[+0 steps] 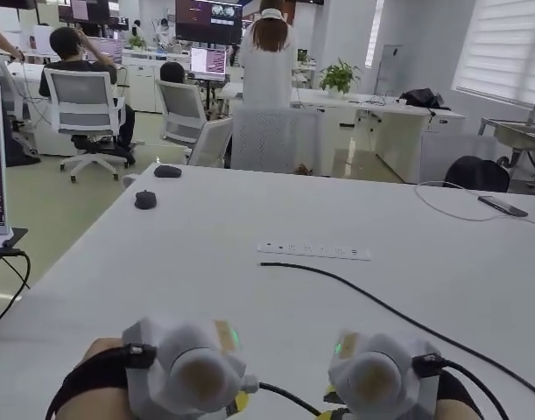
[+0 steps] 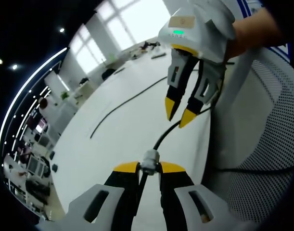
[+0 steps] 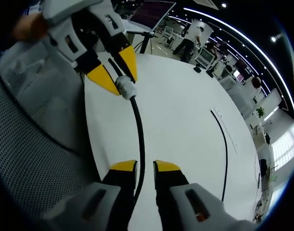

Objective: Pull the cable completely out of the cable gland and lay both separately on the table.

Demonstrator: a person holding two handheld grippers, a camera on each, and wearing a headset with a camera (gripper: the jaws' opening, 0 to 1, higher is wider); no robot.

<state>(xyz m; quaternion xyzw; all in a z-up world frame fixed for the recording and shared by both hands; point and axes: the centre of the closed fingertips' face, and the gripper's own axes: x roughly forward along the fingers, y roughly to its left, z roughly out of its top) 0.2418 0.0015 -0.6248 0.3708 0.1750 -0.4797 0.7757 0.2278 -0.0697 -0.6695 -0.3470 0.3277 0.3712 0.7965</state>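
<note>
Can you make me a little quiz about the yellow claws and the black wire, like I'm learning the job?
1. True or false: the cable gland sits between the jaws of the left gripper.
2. Pick one. From the gland, the black cable runs: A) between the jaws of the right gripper; B) into a computer mouse; C) round a plant pot.
3. In your own words: is the cable out of the gland yet?
Key: 1 true. 2 A. 3 No, the cable goes into the gland.
</note>
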